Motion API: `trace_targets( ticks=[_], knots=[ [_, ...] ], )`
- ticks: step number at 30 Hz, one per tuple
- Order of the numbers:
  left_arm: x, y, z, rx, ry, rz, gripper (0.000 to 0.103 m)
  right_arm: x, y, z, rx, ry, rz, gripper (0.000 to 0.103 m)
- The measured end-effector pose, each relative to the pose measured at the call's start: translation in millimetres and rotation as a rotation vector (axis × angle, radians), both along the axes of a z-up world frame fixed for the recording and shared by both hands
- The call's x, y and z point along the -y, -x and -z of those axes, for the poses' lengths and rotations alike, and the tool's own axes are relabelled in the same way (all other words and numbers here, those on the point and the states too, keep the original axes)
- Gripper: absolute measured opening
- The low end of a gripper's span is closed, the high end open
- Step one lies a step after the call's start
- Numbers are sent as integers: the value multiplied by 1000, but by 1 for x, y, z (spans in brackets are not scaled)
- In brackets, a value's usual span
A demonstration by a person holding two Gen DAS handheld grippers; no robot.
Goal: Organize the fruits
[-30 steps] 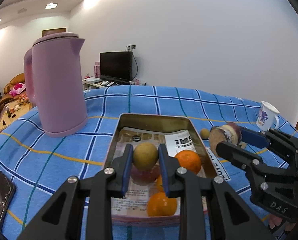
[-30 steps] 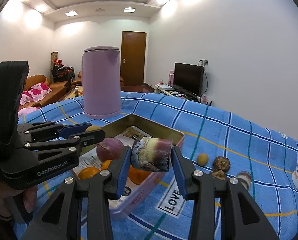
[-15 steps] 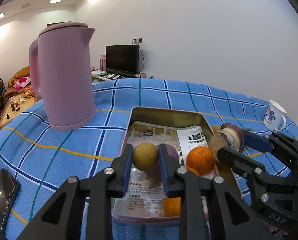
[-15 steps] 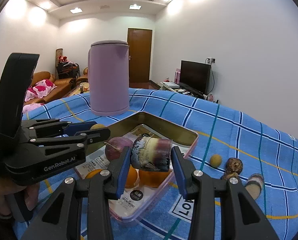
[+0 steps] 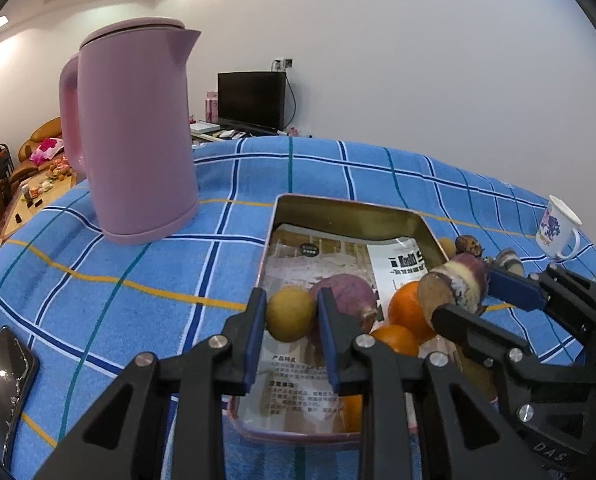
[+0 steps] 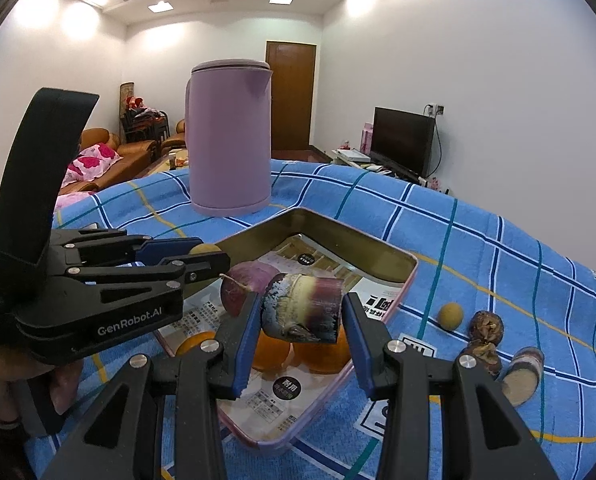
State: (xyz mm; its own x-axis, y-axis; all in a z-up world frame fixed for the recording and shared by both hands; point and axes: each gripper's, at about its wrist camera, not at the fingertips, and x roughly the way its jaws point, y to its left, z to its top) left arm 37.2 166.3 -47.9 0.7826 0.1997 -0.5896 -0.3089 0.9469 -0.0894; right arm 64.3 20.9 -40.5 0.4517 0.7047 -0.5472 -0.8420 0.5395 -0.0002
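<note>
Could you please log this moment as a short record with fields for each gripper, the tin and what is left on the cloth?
left gripper: jaws just opening, yellow-green fruit between its pads, over the tin
right gripper: shut on cut purple chunk
tin: oranges, purple round fruit, printed paper
cloth: small yellow fruit, brown pieces, kettle, mug, phone
</note>
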Motion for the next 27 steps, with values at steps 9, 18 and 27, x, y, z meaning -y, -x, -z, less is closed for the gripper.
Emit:
trace_targets(
  ticks=[9,18,27],
  knots=[
    [8,7,-5,35,-32,-38,77,11,2,-4,23,-20,33,67],
    [37,-3,-25,95,8,8,85,84,-48,-23,4,18,300,71],
    [105,-37,-33,113,-41,117,96,142,-109,-7,-85,11,496,72]
  ],
)
